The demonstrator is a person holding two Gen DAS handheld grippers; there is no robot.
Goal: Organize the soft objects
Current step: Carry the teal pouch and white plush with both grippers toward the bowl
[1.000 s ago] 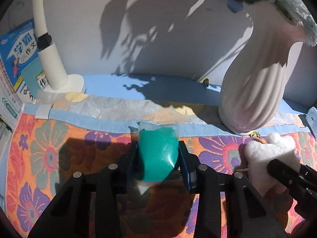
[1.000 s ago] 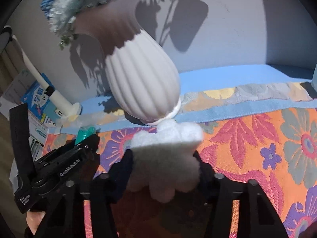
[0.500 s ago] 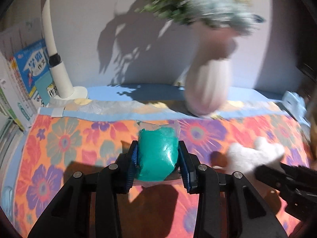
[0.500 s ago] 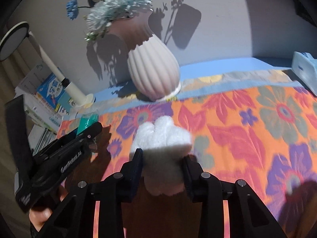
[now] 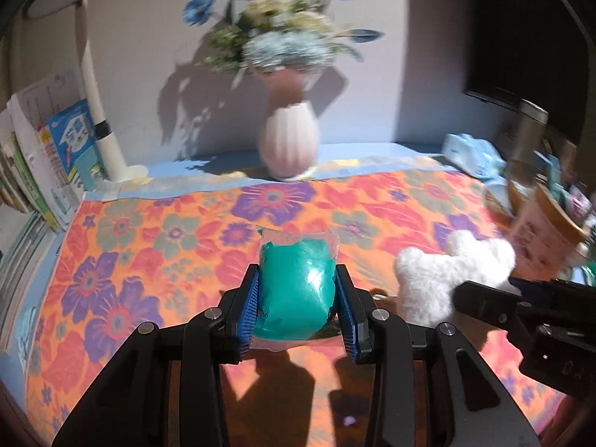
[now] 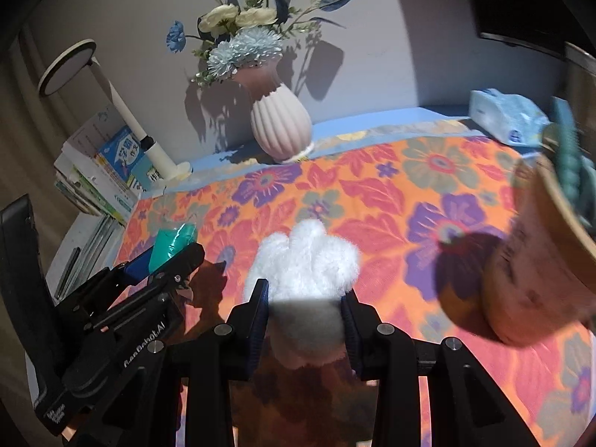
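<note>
Basket (image 6: 536, 290) sits to the right of my right claw (image 6: 305, 320), which is clamped on the white plush toy (image 6: 305, 257) — nearer than my left claw (image 5: 298, 305), gripping the teal bagged lump (image 5: 296, 290) above the counter (image 5: 149, 238).

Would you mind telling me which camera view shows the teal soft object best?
The left wrist view: the teal soft object sits centred and sunlit in the left gripper, its plastic wrap visible. The right wrist view shows only a corner of it at the left, behind that gripper's fingers.
</note>
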